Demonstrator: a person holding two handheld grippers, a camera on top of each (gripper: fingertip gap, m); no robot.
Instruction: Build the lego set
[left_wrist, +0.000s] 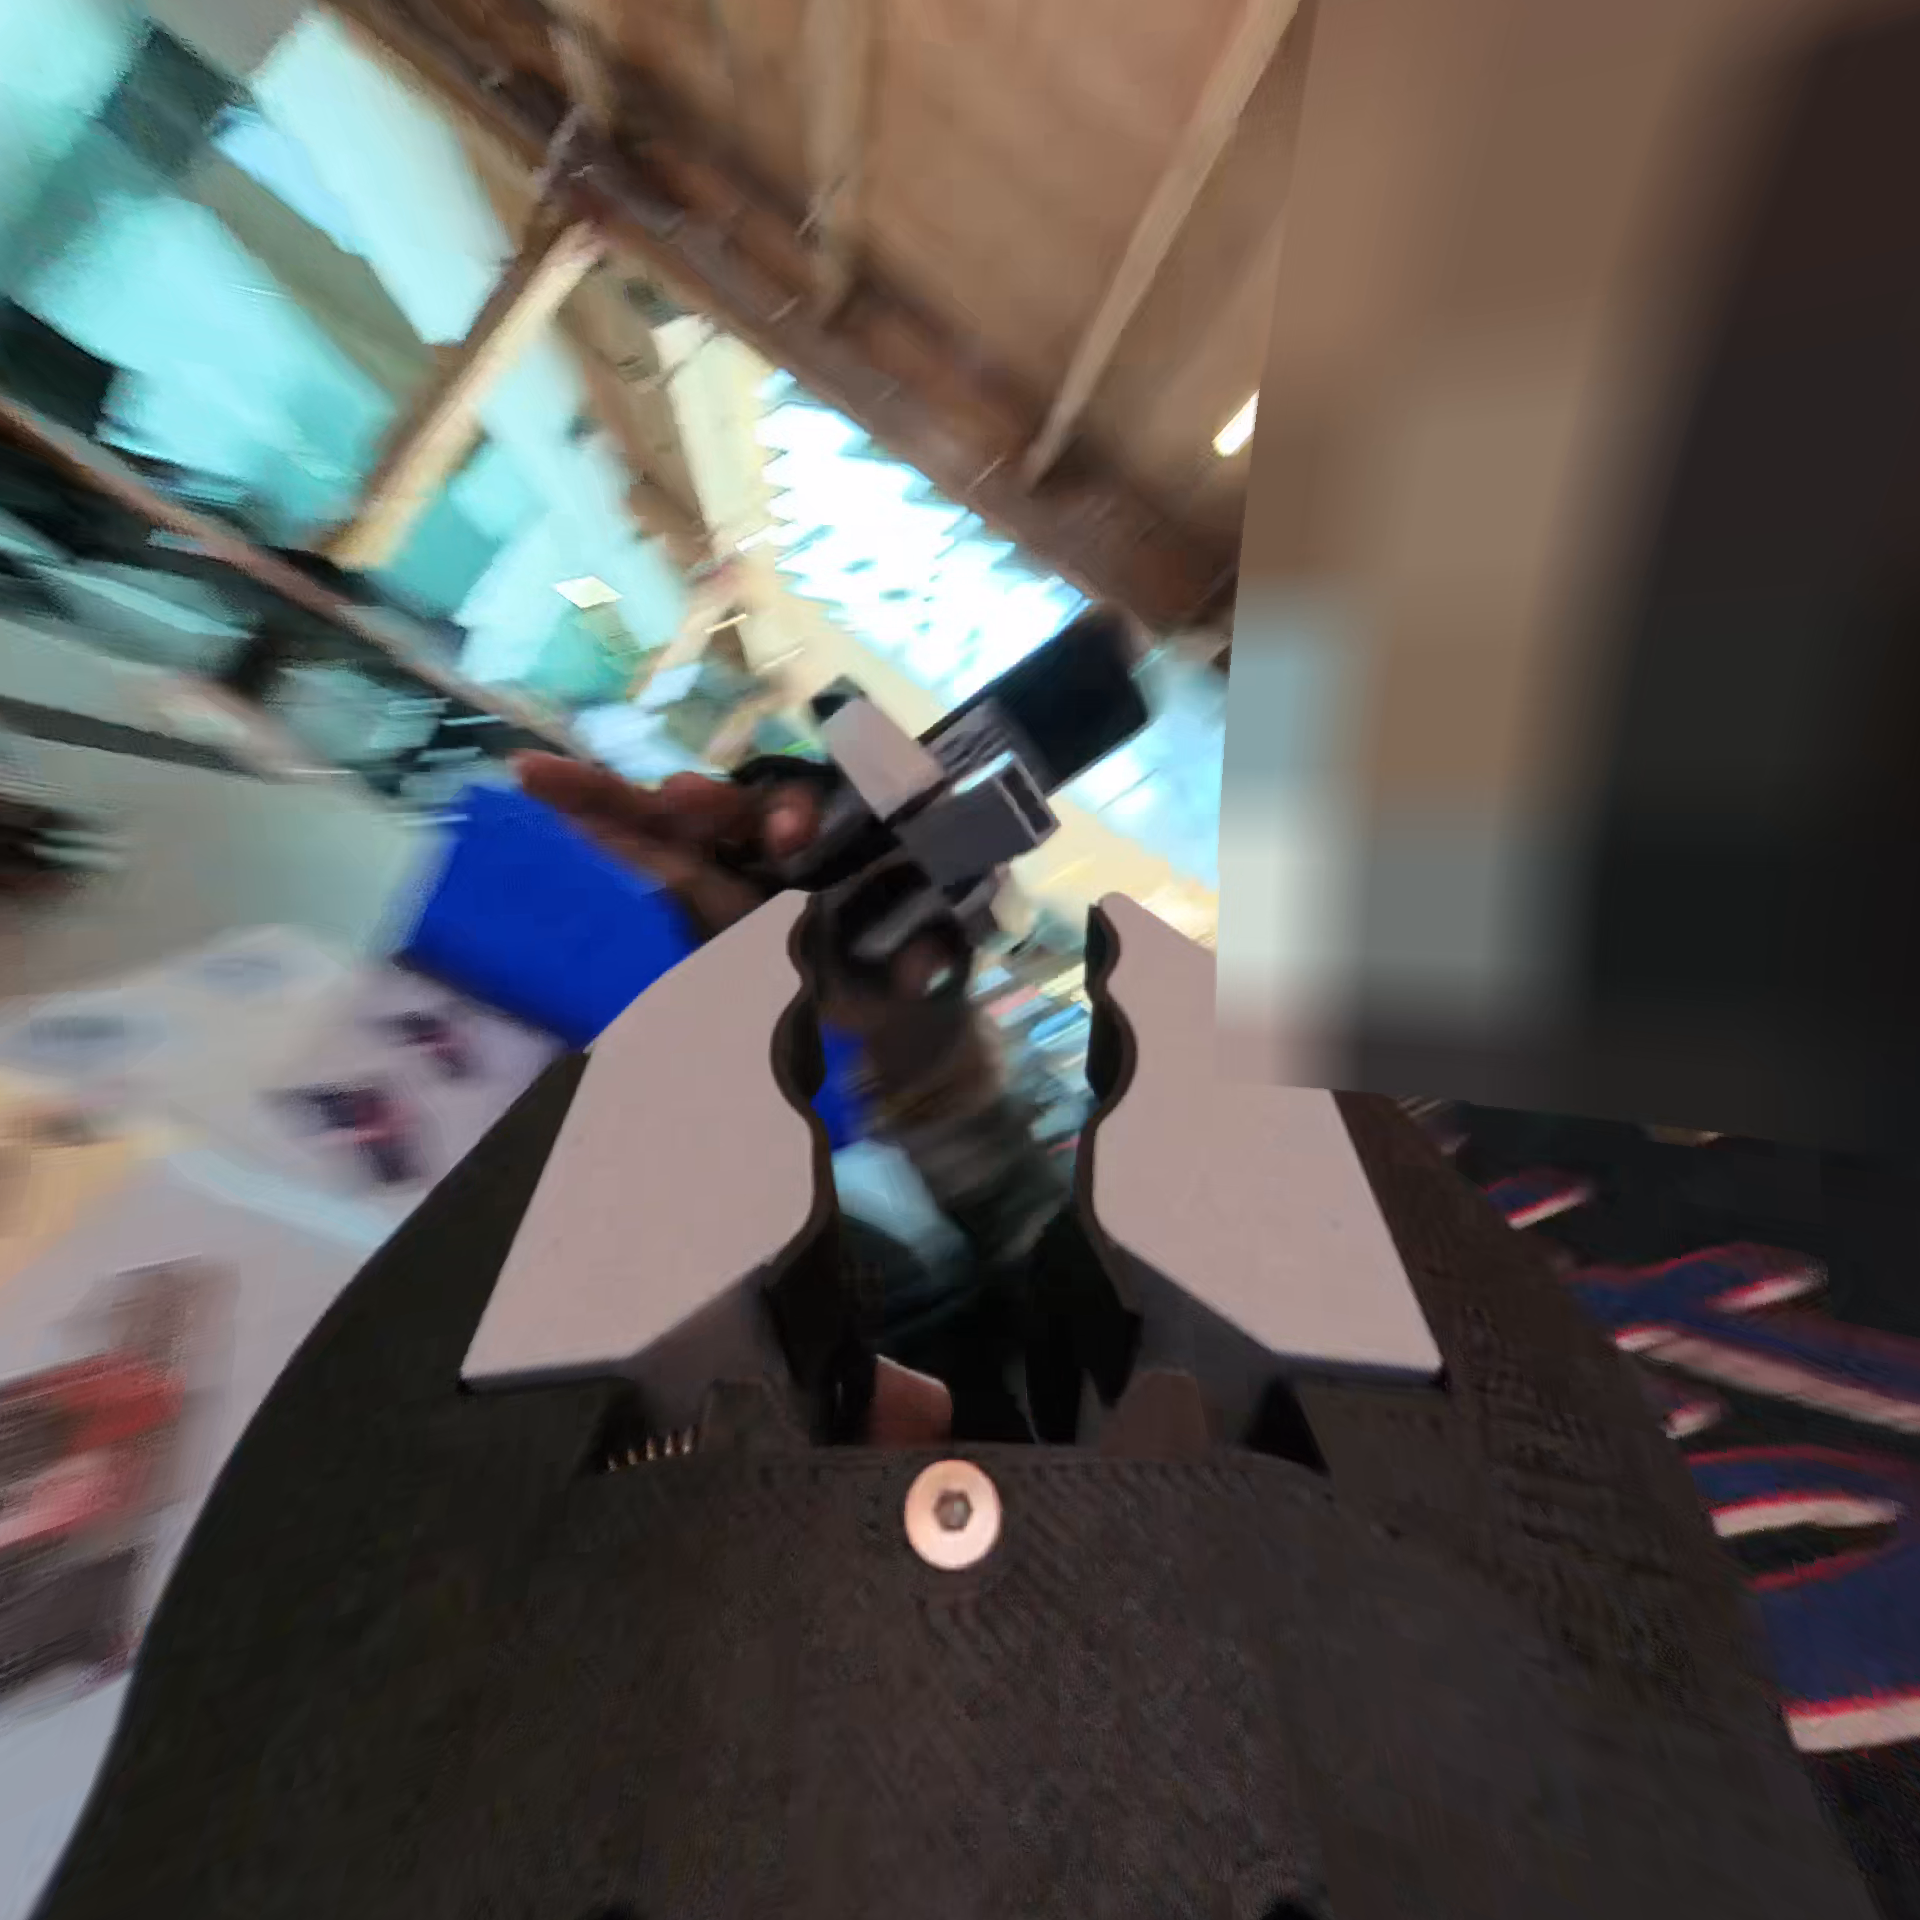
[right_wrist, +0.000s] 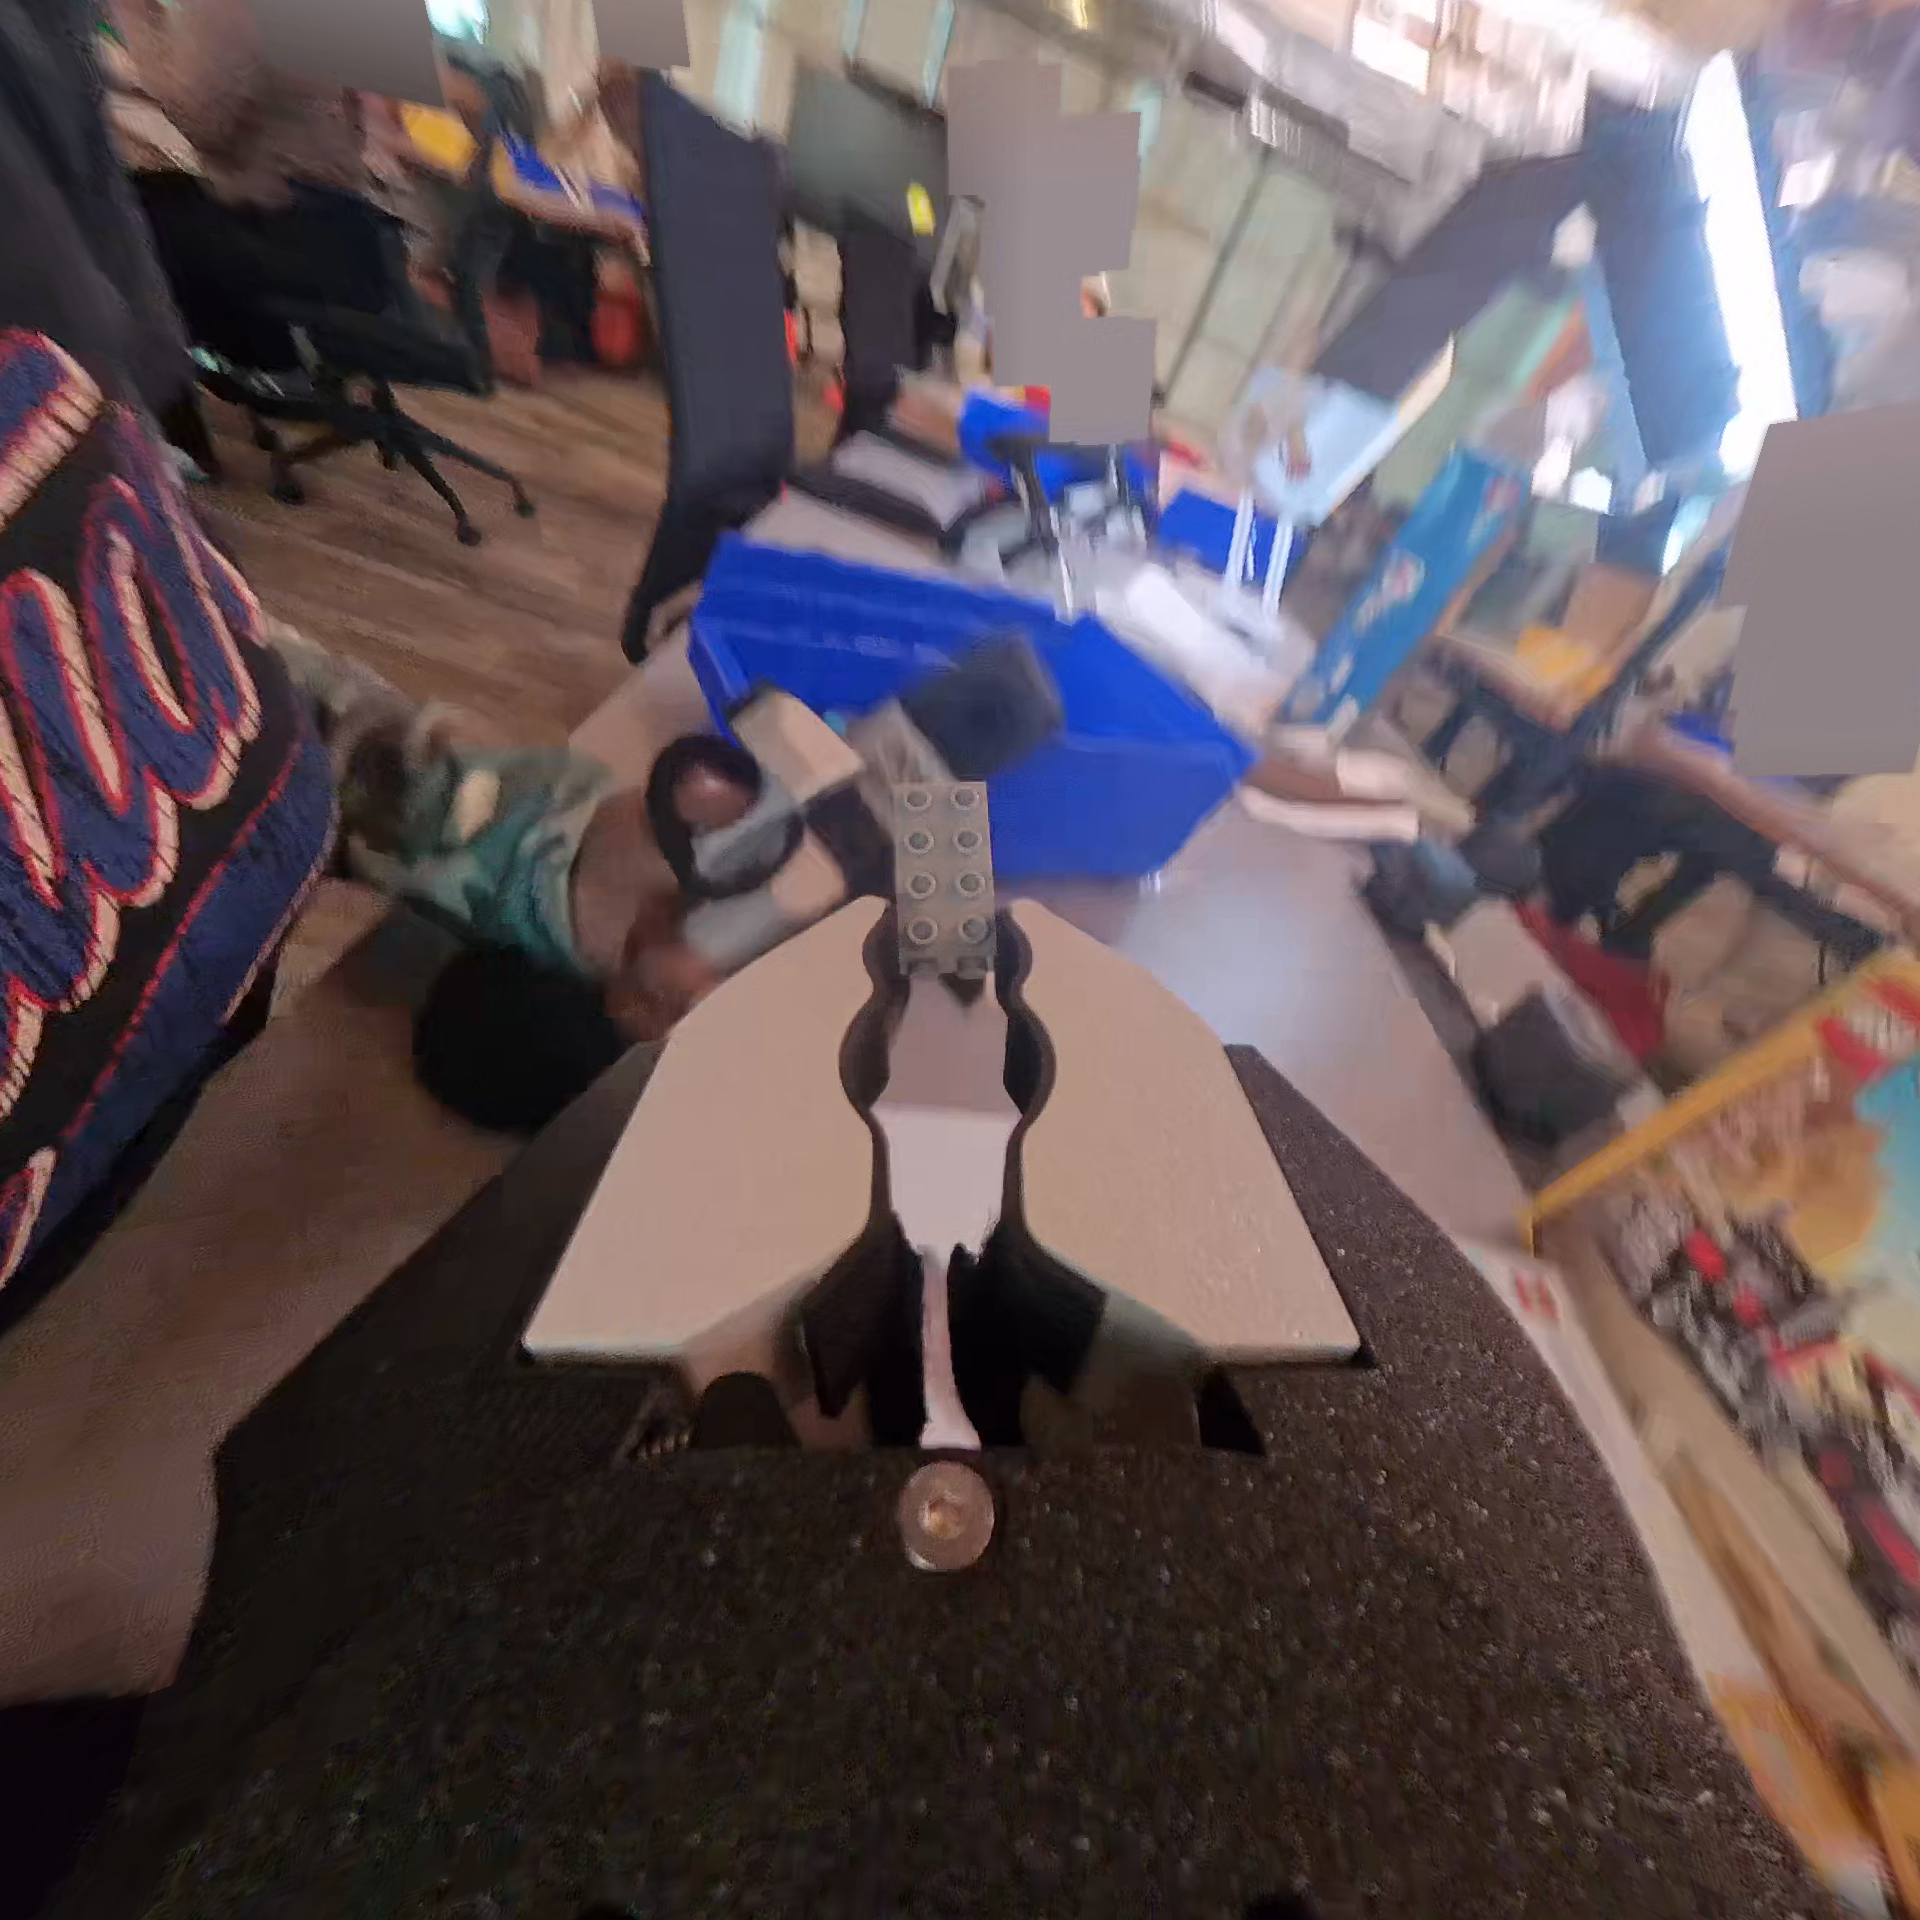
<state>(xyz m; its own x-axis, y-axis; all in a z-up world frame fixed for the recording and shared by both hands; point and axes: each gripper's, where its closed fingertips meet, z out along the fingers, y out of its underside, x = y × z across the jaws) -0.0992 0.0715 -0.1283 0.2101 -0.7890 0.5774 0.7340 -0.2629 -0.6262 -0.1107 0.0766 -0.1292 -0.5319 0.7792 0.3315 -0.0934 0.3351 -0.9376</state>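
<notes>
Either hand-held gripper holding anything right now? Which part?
Right hand-held gripper pinches a grey Lego plate by its near short end. Left hand-held gripper is open, holding nothing.

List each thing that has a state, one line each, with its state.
Left claw: open, nothing between its fingers, raised off the table.
Right claw: shut on the grey lego plate.
Grey lego plate: pinched at one end, studs facing the camera, sticking out past the fingertips.
Blue bin: on the table, open-topped.

Grey studded lego plate upright, pinched at lower end
</notes>
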